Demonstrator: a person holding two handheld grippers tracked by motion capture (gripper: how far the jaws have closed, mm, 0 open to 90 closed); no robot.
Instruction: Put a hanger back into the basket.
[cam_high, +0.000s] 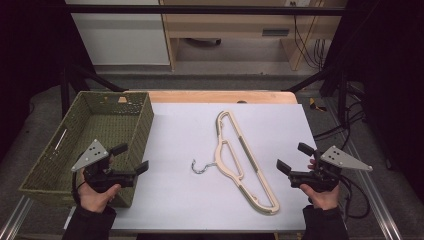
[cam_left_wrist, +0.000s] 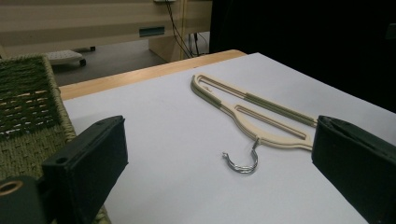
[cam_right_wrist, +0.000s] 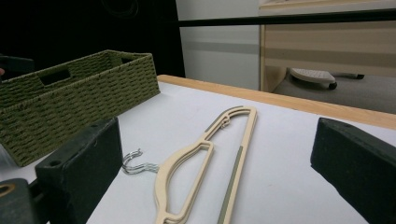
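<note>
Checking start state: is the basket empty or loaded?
Empty. The high view shows the basket floor bare; the hanger lies outside it on the table.

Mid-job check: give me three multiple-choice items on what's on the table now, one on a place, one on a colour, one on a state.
1. Where does the hanger lie?
A. Inside the basket
B. On the white table top, between the two claws
C. On the floor

2. What colour is the woven basket?
A. Green
B. Red
C. Blue

3. How do the left claw and the right claw stand?
A. Both shut on the hanger
B. Left shut on the basket rim, right open
C. Both open, holding nothing

Answers:
1 B: the high view shows it flat on the table, to the right of the basket, its metal hook pointing toward the left claw.
2 A: its weave is olive green in all views.
3 C: each gripper view shows wide-apart jaws with only table and hanger beyond them.
</note>
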